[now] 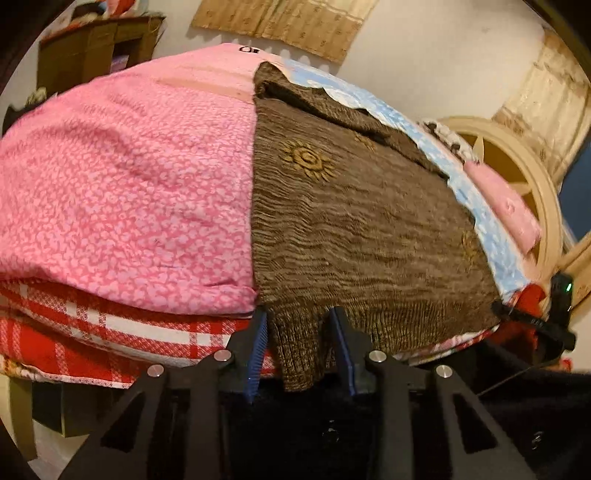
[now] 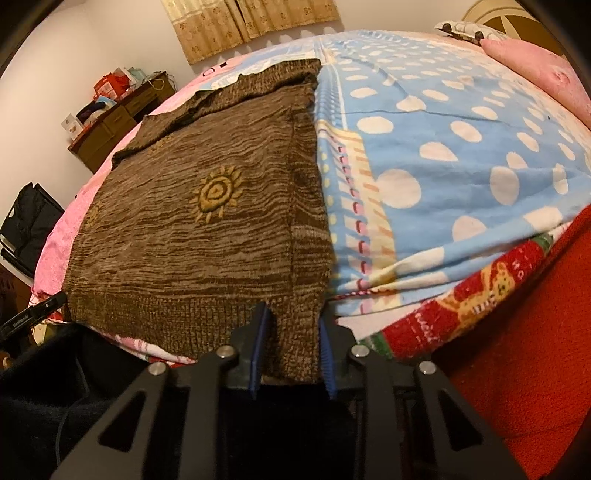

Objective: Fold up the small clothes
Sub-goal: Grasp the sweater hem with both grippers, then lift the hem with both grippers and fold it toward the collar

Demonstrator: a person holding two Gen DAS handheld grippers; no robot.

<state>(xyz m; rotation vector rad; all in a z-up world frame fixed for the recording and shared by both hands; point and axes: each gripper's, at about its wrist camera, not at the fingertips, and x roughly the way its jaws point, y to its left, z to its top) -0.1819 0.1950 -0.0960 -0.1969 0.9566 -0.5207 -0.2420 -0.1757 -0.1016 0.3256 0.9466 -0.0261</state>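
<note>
Left wrist: sweater (image 1: 362,221) hem between fingers (image 1: 260,332).

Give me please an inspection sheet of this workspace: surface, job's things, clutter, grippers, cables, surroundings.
Surface: bed with a blue dotted sheet; pink quilt on one side.
Job's things: brown knitted sweater lying flat, hem at the near edge.
Clutter: pink pillow.
Grippers: left gripper and right gripper each shut on the sweater's hem.
Cables: thin black cable near the right gripper.
Surroundings: curtain, wooden desk with boxes.
</note>
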